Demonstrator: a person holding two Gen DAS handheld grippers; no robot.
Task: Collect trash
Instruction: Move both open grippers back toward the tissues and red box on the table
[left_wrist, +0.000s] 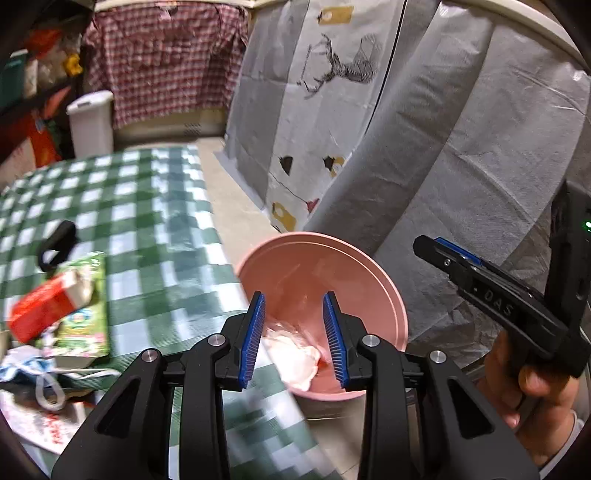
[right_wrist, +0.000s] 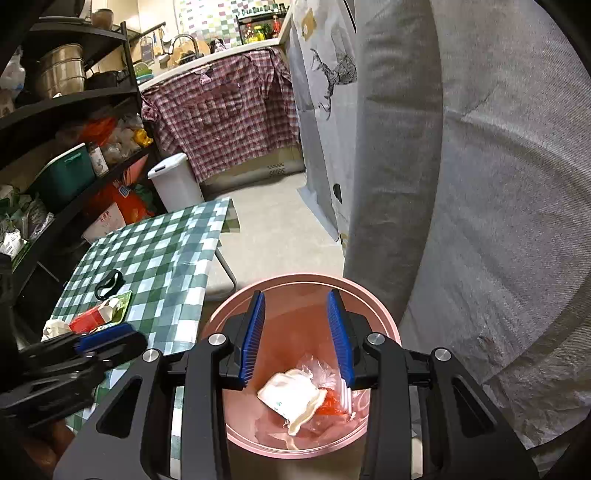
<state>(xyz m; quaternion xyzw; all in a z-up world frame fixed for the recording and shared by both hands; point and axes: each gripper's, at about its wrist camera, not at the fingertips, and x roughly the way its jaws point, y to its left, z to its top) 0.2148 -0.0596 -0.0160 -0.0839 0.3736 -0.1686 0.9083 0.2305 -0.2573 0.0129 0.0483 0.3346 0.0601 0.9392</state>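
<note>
Both grippers, left gripper (left_wrist: 294, 334) and right gripper (right_wrist: 296, 334), hang apart and empty over the pink bin (right_wrist: 221, 314); wrappers (right_wrist: 99, 317) left near the table's (right_wrist: 177, 236) front edge could slide off.

A pink bin (right_wrist: 384, 314) stands beside the green-and-white checked tablecloth (right_wrist: 166, 251).

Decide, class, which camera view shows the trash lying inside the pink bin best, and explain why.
The right wrist view: it looks down into the pink bin, showing the crumpled white paper, clear plastic and an orange scrap sharply. The left wrist view sees the bin obliquely; only blurred white paper shows between the fingers.
</note>
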